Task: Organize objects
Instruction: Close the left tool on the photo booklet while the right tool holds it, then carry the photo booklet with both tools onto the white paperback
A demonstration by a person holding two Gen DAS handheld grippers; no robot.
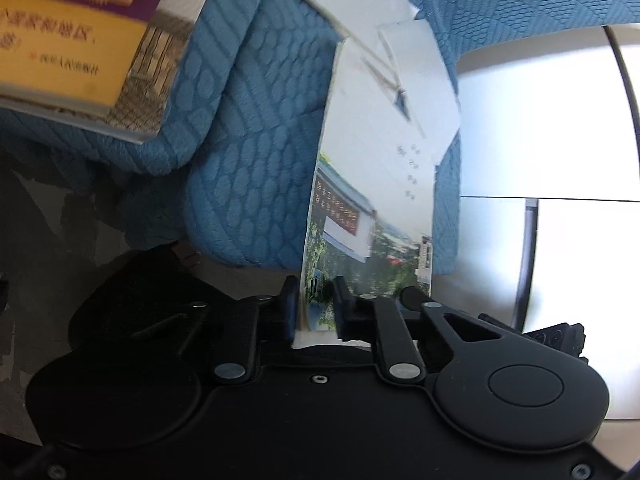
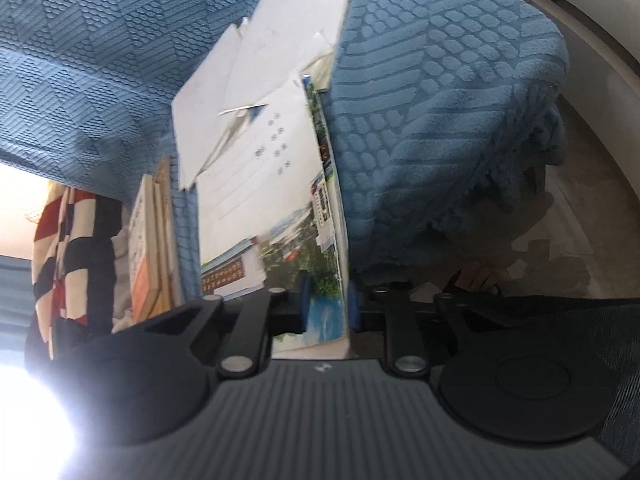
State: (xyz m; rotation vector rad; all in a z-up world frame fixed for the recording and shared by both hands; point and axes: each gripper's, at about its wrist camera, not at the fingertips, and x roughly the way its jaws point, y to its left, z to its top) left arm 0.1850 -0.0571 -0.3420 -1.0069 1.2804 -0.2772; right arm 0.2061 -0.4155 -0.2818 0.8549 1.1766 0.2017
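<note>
A thin book [image 1: 372, 184] with a white cover and a photo of buildings and trees lies over the blue textured blanket [image 1: 256, 152]. My left gripper [image 1: 314, 308] is shut on its near edge. My right gripper [image 2: 326, 304] is shut on the same book [image 2: 272, 200], at its near photo edge. Loose white papers [image 1: 416, 72] lie on and beyond the book, also in the right wrist view [image 2: 240, 80]. A stack of books with yellow and orange covers [image 1: 72, 40] rests on the blanket at upper left.
Several books [image 2: 150, 240] stand on edge left of the held book. A red, white and black checked cloth [image 2: 68, 248] hangs further left. The blanket [image 2: 440, 140] drapes over a rounded edge to a grey floor [image 2: 580, 240]. A bright window [image 1: 540, 120] is at right.
</note>
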